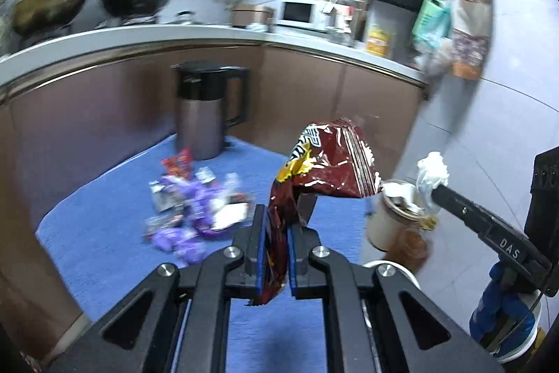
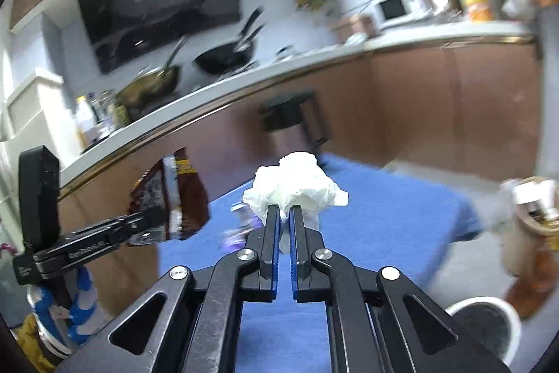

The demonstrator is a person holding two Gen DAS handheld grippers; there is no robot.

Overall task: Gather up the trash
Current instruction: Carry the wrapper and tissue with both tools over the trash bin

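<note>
Left wrist view first: the left gripper (image 1: 276, 233) is clamping a dark red snack bag (image 1: 325, 163), jaws nearly closed with only the foil's thickness between the blue pads. The bag is rising above the fingers and folding over to the right, yellow and white lettering showing on it but too crumpled to read. Off to the right, the right gripper (image 1: 441, 190) is reaching in from the edge, its finger stamped "DAS", and it is carrying a white tissue wad (image 1: 433, 172) at its tip. Just below that tip a cream cup (image 1: 387, 219) is standing at the right border of the blue mat (image 1: 104, 215), stuffed with scraps. A pile of purple and red wrappers (image 1: 192, 212) is lying mid-mat, blurred, with open blue all round it. Behind it a steel kettle (image 1: 206, 110) is standing at the mat's far edge against brown cabinets.

Over to the right wrist view: the right gripper (image 2: 286, 215) is pinching the tissue (image 2: 297, 186), jaws all but shut, a thin slit between the pads. The wad is bulging above the fingertips, held up over the mat (image 2: 384, 215). At left the left gripper (image 2: 153, 215) is stretching in level from its black handle, white print on its side too blurred to read, the bag (image 2: 171, 194) hanging in its grip. The cup (image 2: 531, 226) is sitting at the far right edge, and a white bin (image 2: 450, 310) is showing at lower right.
</note>
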